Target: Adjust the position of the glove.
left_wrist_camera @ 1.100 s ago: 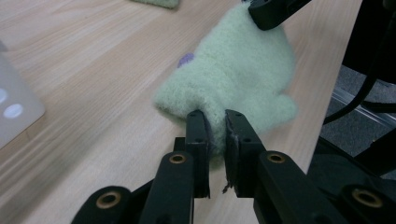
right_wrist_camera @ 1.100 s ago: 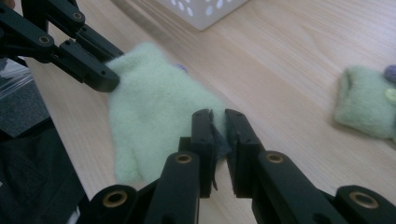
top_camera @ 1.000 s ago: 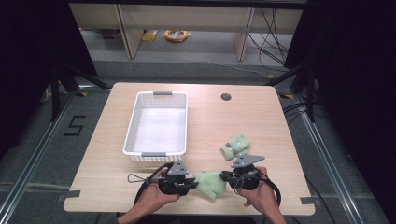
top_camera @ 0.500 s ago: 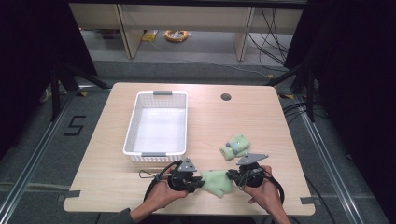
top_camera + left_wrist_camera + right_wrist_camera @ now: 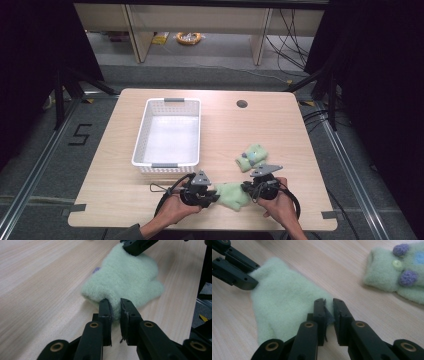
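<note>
left gripper (image 5: pixel 212 196) low at the near edge of the surface (image 5: pixel 125 200), jaws pinching one end of the pale green mitten (image 5: pixel 232 195); in the left gripper view (image 5: pixel 115 312) fleece is nipped between the pads, jaws nearly together. right gripper (image 5: pixel 248 189) at the mitten's opposite end; in the right gripper view (image 5: pixel 329 312) its jaws are close together with a thin edge of fabric between them, so it pinches the same mitten (image 5: pixel 284 297). mitten lies flat on the surface between the two grippers, stretched across the gap.

pose: both hands enter from the near side, left hand (image 5: pixel 172 210) and right hand (image 5: pixel 280 205) wrapped round the gripper bodies, grippers angled inward toward each other, held low.

second mitten (image 5: pixel 251 156), green with purple and blue patches and a button, lies just beyond the right gripper, apart from the held one; also seen in the right gripper view (image 5: pixel 397 270).

writing: a "5" marked on the floor (image 5: pixel 80 135) left of the surface. no readable labels elsewhere.

edges and room: white basket (image 5: pixel 141 140) sits left of centre, behind the left gripper, near but not touching. held mitten is close to the near edge. bare wood to the far right, around the round hole (image 5: pixel 242 104).
</note>
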`<action>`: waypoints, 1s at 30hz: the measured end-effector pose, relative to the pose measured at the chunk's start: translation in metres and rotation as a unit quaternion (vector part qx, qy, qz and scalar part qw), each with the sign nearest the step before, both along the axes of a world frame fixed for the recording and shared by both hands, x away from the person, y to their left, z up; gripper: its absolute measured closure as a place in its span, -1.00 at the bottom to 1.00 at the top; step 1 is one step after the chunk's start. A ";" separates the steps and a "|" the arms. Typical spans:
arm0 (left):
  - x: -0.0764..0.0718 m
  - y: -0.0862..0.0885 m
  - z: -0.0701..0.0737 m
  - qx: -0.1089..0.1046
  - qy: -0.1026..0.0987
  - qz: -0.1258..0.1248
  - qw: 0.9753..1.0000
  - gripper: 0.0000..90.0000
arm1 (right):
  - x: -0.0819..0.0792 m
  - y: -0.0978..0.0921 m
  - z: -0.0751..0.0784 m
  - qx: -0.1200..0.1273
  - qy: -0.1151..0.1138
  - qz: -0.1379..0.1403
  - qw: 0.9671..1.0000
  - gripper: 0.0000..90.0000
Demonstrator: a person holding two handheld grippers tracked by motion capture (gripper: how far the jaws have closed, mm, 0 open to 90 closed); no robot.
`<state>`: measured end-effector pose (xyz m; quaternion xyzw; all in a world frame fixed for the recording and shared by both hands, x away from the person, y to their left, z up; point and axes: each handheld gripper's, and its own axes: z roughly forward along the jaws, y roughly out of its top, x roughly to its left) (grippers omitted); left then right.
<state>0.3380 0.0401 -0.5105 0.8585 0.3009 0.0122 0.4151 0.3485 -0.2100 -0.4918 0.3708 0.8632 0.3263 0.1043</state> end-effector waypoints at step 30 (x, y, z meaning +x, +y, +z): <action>0.000 0.015 0.010 -0.013 0.011 0.013 1.000 -0.29 | 0.008 -0.027 0.020 0.032 -0.050 -0.045 0.997 0.08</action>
